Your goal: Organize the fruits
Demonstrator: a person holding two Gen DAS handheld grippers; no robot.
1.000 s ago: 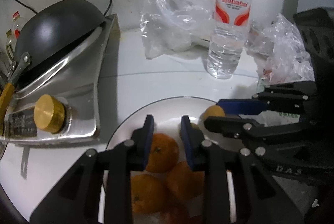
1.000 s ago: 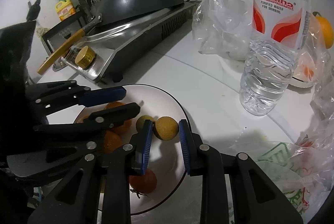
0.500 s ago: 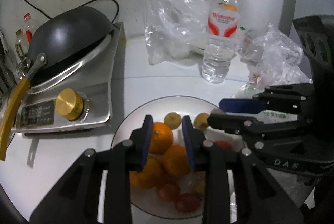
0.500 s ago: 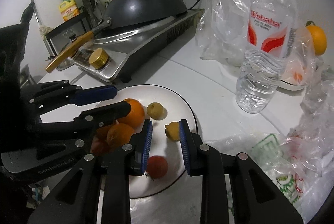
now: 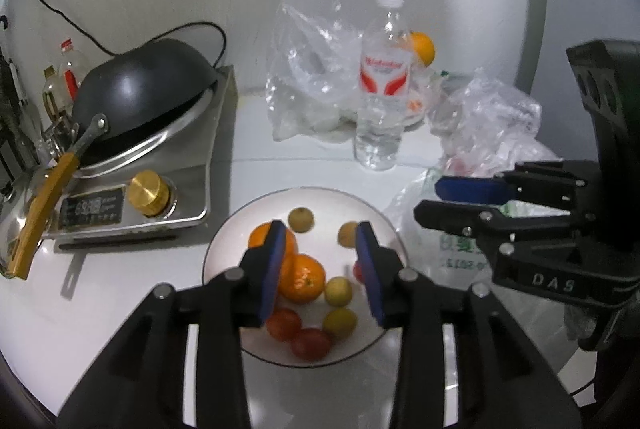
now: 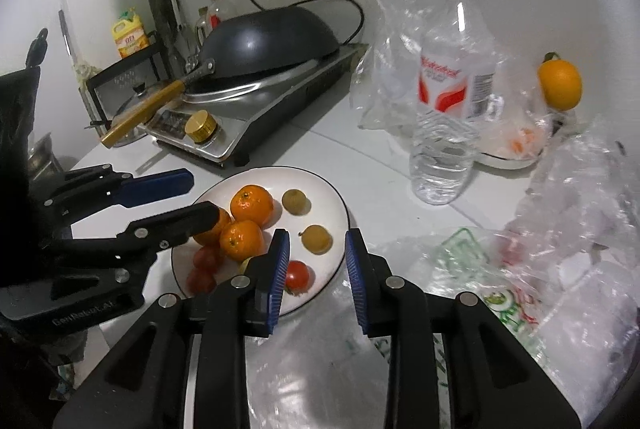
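Fruit is sitting gathered on a white plate (image 6: 340,207) in the lower middle of both frames, on a white surface (image 6: 380,173): 3 oranges (image 6: 251,204) are clustering at the plate's left, red tomatoes (image 6: 297,276) are lying along its near edge, and small yellow-green fruits (image 6: 317,238) are spreading toward the right, a grouping that is apparently serving the sorting by kind. 1 more orange (image 6: 560,84) is resting apart at the upper right, behind a water bottle (image 6: 448,93) and crumpled plastic bags (image 6: 568,221), probably awaiting collection.

Left tool (image 5: 320,261) is hanging above the plate, its jaws opening with nothing between them; the fruit seen through the gap is lying on the plate below. Right tool (image 6: 316,265) is hovering over the plate's near right rim, its jaws also opening and empty. Both are pointing down at the plate, seemingly clear of any grip.

An induction cooker (image 5: 172,165) carrying a dark wok (image 5: 144,85) is occupying the upper left.
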